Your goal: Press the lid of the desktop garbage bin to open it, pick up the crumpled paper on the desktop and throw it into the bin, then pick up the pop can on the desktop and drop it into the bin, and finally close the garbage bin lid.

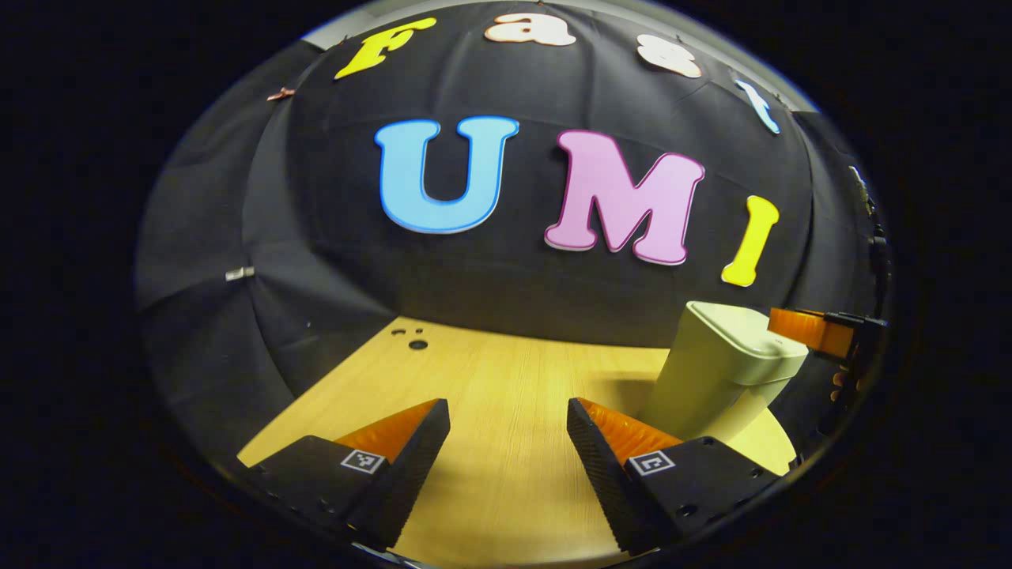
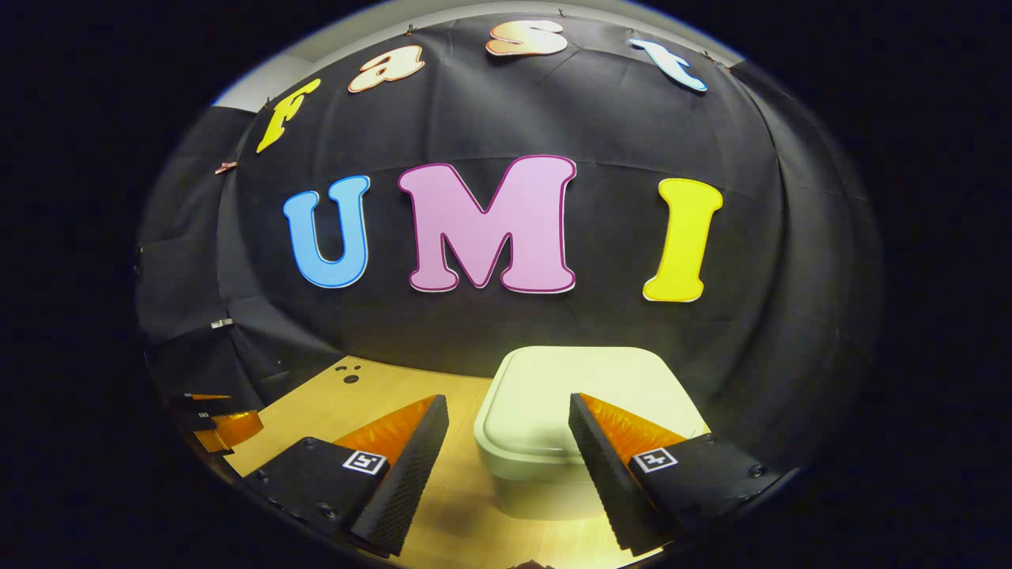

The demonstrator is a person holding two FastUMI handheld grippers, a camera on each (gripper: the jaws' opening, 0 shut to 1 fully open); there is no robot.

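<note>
there, pale cream bin (image 2: 589,395), lid shut

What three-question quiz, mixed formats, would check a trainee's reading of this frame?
1. True or false: the lid of the bin is raised.
2. Multiple choice: in the left gripper view, the right tongs are A) level with the top of the bin, at its far side; B) flat on the table; C) down inside the bin.
3. Fill in: the left tongs are ____, with nothing between their fingers.

Key: 1 false, the lid lies shut. 2 A. 3 open.
</note>
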